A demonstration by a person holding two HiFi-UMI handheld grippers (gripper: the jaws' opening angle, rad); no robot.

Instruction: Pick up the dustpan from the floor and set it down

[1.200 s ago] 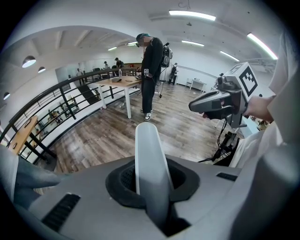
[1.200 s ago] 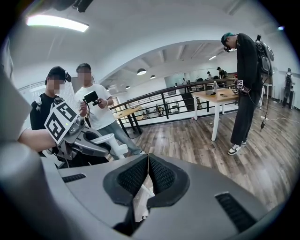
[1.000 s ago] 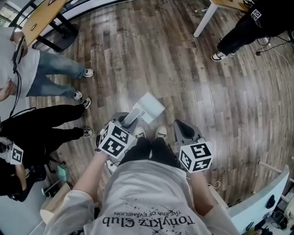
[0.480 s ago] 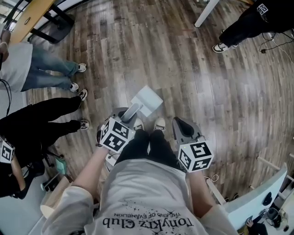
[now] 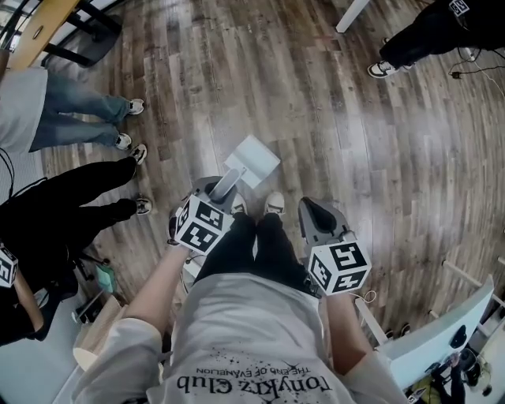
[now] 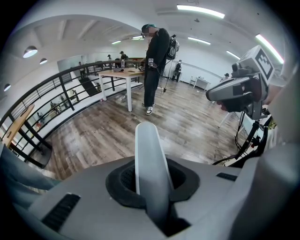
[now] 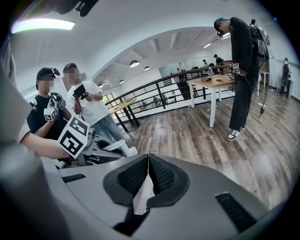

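Observation:
A white dustpan [image 5: 252, 160] hangs above the wooden floor in front of my shoes, its handle [image 5: 225, 189] running back into my left gripper [image 5: 211, 197]. The left gripper view shows the pale handle [image 6: 149, 164] standing upright between the dark pads, so the left gripper [image 6: 151, 180] is shut on it. My right gripper [image 5: 316, 213] hovers to the right of my legs, apart from the dustpan. Its pads meet with nothing between them in the right gripper view, so the right gripper [image 7: 148, 176] is shut. The pan's mouth is hidden from both gripper views.
Two bystanders stand at the left, one in jeans [image 5: 79, 126] and one in black [image 5: 63, 213]. Another person in black [image 5: 426, 39] stands far right beside a white table leg [image 5: 351, 14]. A white panel [image 5: 442, 331] lies at lower right.
Both grippers have come down a little, the left one keeping the dustpan in its grip. The head view has shifted, so the bystanders sit a little differently in the picture.

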